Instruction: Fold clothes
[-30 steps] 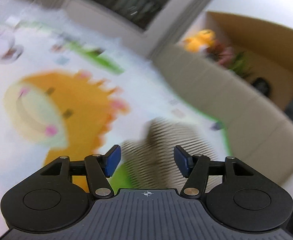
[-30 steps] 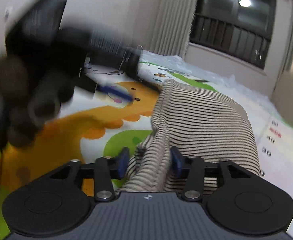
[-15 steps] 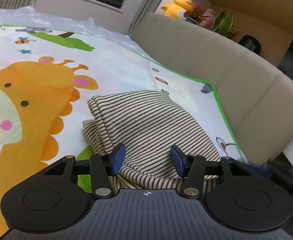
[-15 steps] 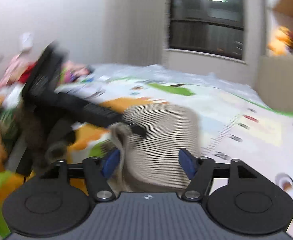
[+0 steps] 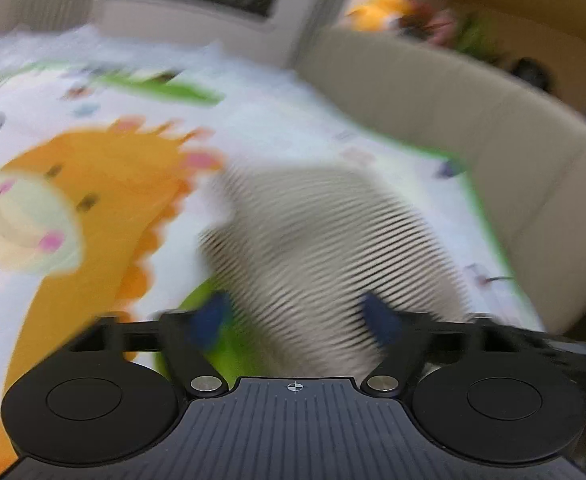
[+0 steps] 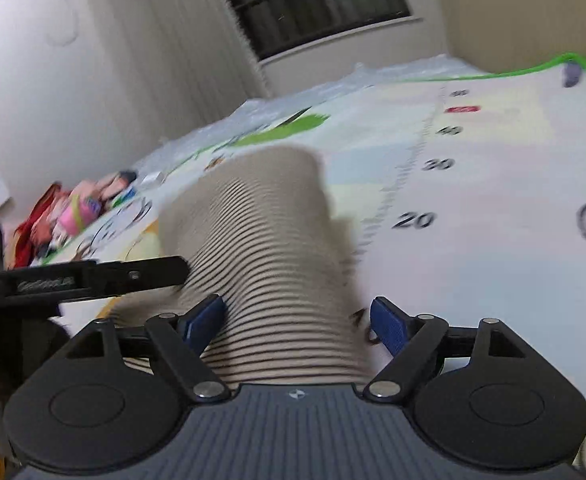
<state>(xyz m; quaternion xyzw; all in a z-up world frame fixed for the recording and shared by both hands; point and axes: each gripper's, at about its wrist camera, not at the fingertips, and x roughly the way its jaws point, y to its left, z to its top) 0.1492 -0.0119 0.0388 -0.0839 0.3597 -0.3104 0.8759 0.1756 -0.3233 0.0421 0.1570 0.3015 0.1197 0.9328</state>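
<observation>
I see my left gripper [image 5: 295, 316] and right gripper [image 6: 297, 324] with jaws just spread, released, the striped garment [image 6: 261, 248] lying between them on the play mat [image 6: 493, 184]. Beyond, a beige sofa [image 5: 513, 152].

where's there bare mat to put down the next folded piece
Free: the play mat between the striped garment and the green-edged border by the beige sofa, around the printed ruler numbers. Also the giraffe print on the garment's other side. Crowded: the far corner with the colourful pile.
</observation>
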